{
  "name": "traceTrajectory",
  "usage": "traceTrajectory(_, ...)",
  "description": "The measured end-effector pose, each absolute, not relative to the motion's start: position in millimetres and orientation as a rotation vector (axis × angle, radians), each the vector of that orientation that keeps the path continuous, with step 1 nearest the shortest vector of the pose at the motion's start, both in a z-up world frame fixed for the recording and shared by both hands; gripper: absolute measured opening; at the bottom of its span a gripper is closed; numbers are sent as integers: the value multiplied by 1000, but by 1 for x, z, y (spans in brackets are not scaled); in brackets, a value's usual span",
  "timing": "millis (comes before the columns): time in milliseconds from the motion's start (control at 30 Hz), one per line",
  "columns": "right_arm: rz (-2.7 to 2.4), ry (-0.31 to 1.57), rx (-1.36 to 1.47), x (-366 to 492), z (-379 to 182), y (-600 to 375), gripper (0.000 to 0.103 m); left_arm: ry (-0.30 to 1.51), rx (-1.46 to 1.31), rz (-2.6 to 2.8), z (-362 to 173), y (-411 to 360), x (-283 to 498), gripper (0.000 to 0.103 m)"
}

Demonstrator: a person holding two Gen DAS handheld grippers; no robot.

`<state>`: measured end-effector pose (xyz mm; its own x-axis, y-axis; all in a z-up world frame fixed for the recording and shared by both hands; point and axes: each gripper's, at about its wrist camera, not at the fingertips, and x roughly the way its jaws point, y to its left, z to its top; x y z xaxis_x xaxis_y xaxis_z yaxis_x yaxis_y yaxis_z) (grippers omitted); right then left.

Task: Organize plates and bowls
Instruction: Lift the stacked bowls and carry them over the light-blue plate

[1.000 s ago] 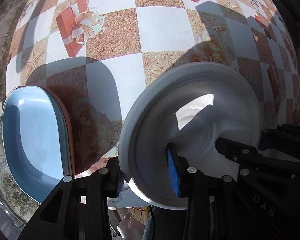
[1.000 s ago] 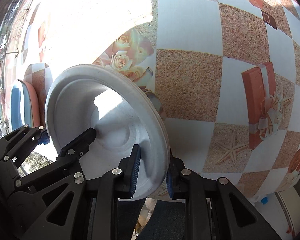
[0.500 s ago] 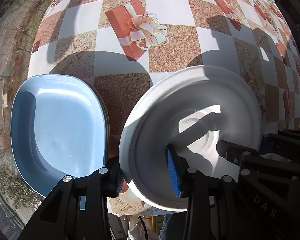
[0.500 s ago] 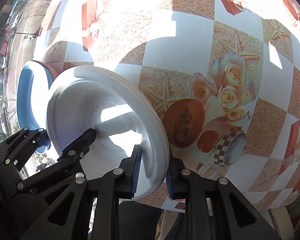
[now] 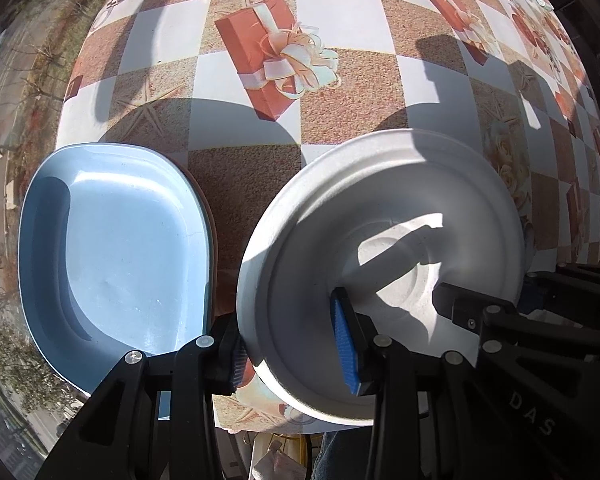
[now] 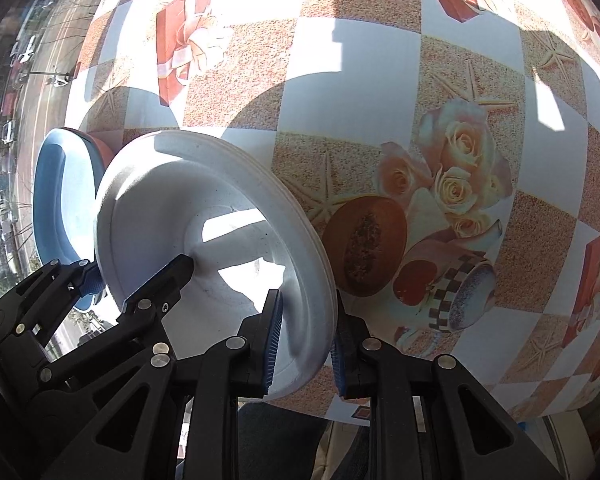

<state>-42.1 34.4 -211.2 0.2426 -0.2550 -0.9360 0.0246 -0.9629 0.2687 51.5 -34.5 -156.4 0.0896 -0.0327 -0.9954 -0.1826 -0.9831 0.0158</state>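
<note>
A round white plate [image 5: 380,248] hangs above the checked tablecloth, held by both grippers and casting a shadow on the cloth. My left gripper [image 5: 290,344] is shut on its left rim, one blue pad inside the dish and one below. My right gripper [image 6: 306,340] is shut on the opposite rim of the white plate [image 6: 204,216]. Each view shows the other tool: the right gripper [image 5: 488,300] and the left gripper [image 6: 138,272]. A blue plate [image 5: 116,260] lies left of the white one, on an orange plate [image 5: 210,204] of which only the edge shows.
The tablecloth [image 5: 340,92] carries gift box, rose and starfish prints. The table's edge [image 5: 66,104] runs close behind the blue plate [image 6: 60,184], with a street and trees far below. The near edge [image 5: 260,426] lies under the grippers, with trouser legs below it.
Both grippers have carried the white plate leftwards across the cloth. The blue plate, earlier cut off at the picture's left, now shows almost whole beside it.
</note>
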Motion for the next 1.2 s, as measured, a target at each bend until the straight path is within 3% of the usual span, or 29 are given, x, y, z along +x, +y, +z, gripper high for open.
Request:
traceTrajectory(700, -1762, -181, 2343, -14, -208, 57, 24, 310, -2180, 1949, -153, -1, 68, 40)
traceTrajectory(1200, -1859, -148, 2273, -17, -166, 59, 24, 290, -2095, 2060, -118, -10, 55, 40)
